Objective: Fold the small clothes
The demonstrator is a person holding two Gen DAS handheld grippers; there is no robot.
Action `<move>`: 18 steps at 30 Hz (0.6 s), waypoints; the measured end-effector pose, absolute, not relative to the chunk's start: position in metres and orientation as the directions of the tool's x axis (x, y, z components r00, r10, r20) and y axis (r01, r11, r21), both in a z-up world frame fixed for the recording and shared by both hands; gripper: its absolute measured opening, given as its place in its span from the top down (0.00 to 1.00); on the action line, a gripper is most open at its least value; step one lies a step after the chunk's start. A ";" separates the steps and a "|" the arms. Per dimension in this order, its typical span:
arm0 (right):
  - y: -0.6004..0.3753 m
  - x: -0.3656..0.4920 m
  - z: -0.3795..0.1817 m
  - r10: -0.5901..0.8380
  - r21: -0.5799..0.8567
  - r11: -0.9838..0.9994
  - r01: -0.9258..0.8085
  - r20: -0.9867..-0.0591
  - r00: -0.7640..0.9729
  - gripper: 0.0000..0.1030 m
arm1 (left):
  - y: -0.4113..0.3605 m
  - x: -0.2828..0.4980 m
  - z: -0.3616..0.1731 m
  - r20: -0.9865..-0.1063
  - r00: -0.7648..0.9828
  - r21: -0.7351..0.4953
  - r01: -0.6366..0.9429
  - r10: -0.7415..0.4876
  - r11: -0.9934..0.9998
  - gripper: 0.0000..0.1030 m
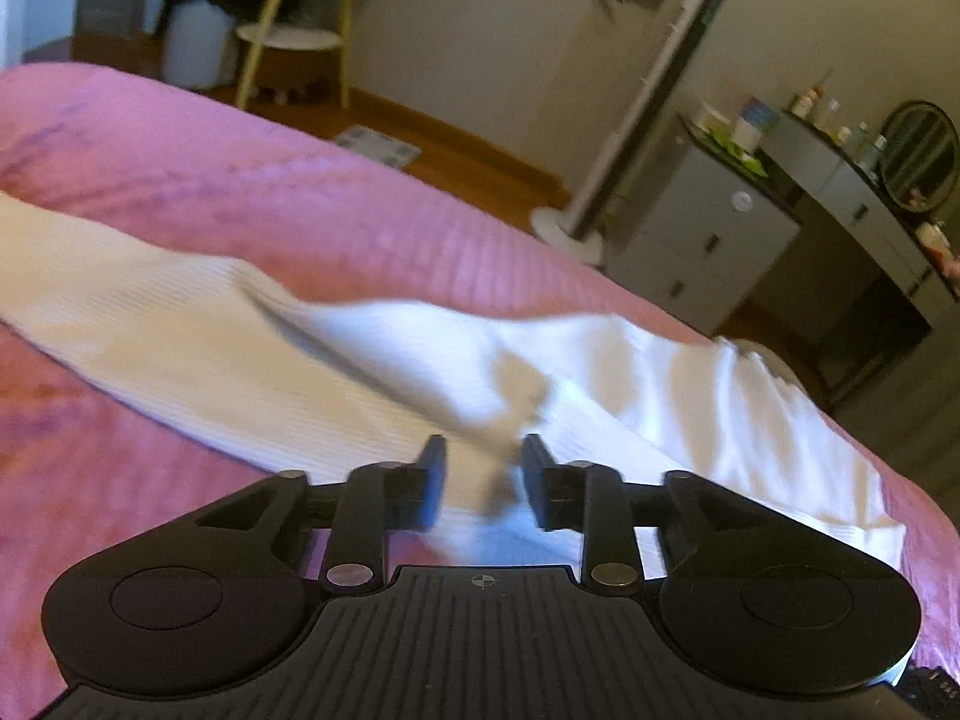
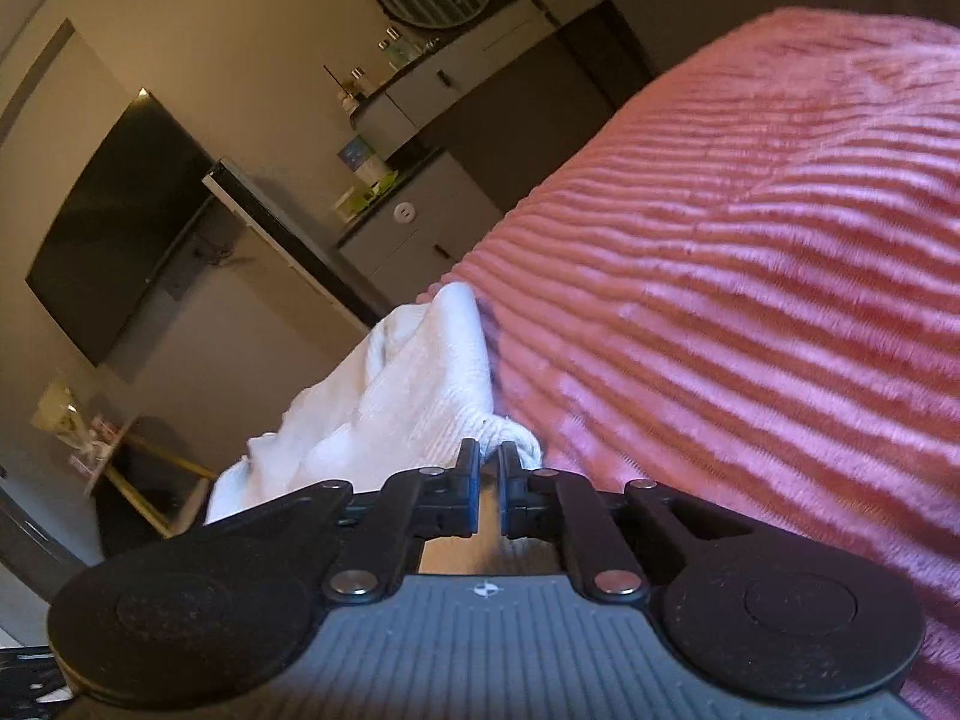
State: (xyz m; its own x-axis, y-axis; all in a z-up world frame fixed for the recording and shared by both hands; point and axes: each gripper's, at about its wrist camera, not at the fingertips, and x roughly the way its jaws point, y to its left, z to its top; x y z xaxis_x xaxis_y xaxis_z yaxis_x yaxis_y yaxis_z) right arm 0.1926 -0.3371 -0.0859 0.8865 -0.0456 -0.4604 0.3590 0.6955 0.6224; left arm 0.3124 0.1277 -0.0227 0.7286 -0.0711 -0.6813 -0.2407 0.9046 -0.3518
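Observation:
A white ribbed garment [image 1: 240,330] lies stretched across the pink ribbed bedspread [image 1: 270,180], running from the left to the bed's right edge. My left gripper [image 1: 485,450] hovers just over its near edge, open, with a raised crease of cloth showing in the gap but not pinched. In the right wrist view the same garment [image 2: 420,384] is bunched at the edge of the bedspread [image 2: 750,240]. My right gripper [image 2: 489,450] is shut, and a small fold of the garment's hem sits at its tips.
Past the bed's edge are a white tower fan [image 1: 636,120], a grey drawer unit [image 1: 702,234] and a dresser with a round mirror [image 1: 921,159]. A stool with yellow legs [image 1: 288,42] stands on the wooden floor. A dark wall screen [image 2: 120,222] hangs opposite.

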 end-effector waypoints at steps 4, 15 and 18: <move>-0.330 0.193 -0.081 -0.059 0.584 0.729 0.358 -0.467 0.882 0.94 | 0.169 0.294 -0.022 -0.701 0.713 -0.334 -0.354 0.021 0.874 0.42; -0.294 0.196 -0.065 0.053 0.542 0.819 0.186 -0.394 0.917 0.92 | 0.255 0.279 -0.050 -0.719 0.695 -0.522 -0.541 0.001 0.660 0.38; -0.295 0.200 -0.071 0.068 0.558 0.805 0.200 -0.421 0.904 0.87 | 0.243 0.278 -0.042 -0.721 0.692 -0.493 -0.541 0.029 0.682 0.39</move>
